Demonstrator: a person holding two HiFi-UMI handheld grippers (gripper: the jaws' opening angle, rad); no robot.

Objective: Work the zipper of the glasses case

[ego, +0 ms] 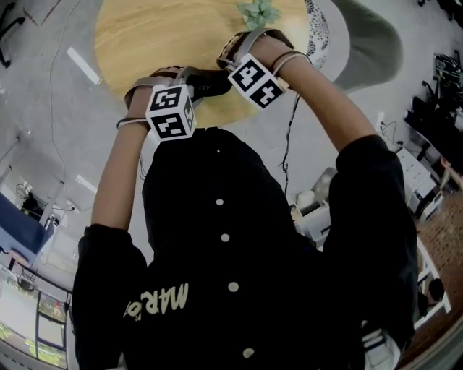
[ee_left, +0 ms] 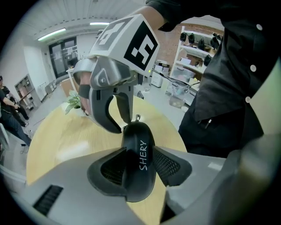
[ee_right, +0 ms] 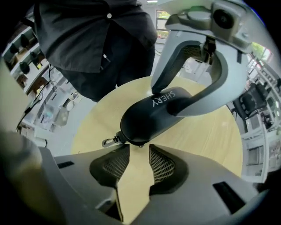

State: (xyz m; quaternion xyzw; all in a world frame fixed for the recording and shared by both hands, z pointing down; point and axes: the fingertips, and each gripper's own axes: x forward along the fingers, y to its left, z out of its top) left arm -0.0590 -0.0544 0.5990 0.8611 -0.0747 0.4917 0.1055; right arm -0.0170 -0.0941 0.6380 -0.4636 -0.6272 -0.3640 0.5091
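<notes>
A black glasses case (ee_left: pixel 139 163) with white lettering is clamped across its middle between the pads of my left gripper (ee_left: pixel 138 166), above the round wooden table (ego: pixel 145 36). In the right gripper view the case (ee_right: pixel 151 115) hangs tilted, the left gripper (ee_right: pixel 174 99) shut round its far half. A small metal clasp (ee_right: pixel 109 141) sticks out from the case's near end. My right gripper (ee_right: pixel 139 150) is open, its mesh pads just under that end with only table showing between them. From the left gripper view the right gripper (ee_left: pixel 121 124) points down at the case's far tip. The head view shows both marker cubes close together.
A small green plant (ego: pixel 259 11) stands at the table's far edge, beside a patterned white object (ego: pixel 316 29). The person's dark shirt (ego: pixel 239 260) fills the near side. Shelves (ee_left: pixel 197 48) and standing people (ee_left: pixel 9 110) are in the room beyond.
</notes>
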